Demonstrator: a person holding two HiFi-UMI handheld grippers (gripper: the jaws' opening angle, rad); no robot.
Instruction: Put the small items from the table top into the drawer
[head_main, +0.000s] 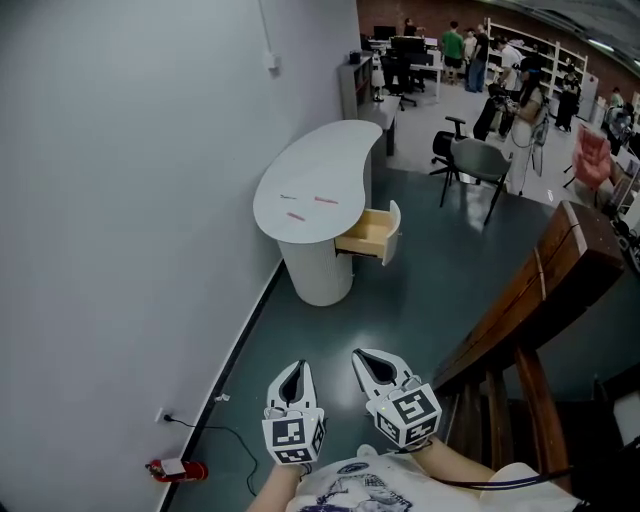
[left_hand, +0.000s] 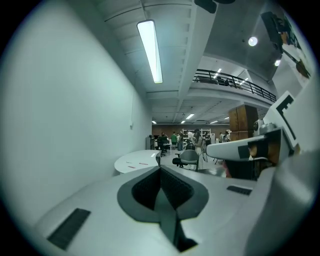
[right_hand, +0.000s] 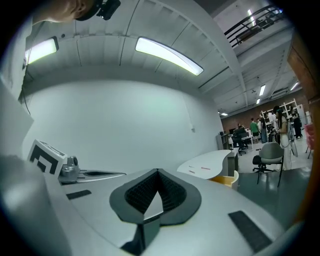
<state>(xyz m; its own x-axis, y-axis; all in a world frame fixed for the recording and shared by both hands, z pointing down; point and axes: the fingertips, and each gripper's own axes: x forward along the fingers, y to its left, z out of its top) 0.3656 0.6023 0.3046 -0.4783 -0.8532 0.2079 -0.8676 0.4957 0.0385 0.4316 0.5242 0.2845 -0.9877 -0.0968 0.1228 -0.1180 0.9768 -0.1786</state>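
Both jaw pairs closed, holding nothing.
My left gripper (head_main: 296, 372) and right gripper (head_main: 366, 360) hover near; open teal floor (head_main: 380, 310) runs to the far white curved table (head_main: 330, 150): 3 small pink items (head_main: 326, 199) atop, wooden drawer (head_main: 368, 235) open rightward.

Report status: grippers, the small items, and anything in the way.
Both shut, empty: left gripper, right gripper, well short of the table. Three small items on its top; drawer open. Bare floor between, nothing in the way.

A pale wall (head_main: 130, 200) ran along the left above a dark green floor (head_main: 420, 270). A grey chair (head_main: 478, 160) stood beyond, a wooden rail (head_main: 560, 270) at right, a strip light (left_hand: 150, 50) overhead.
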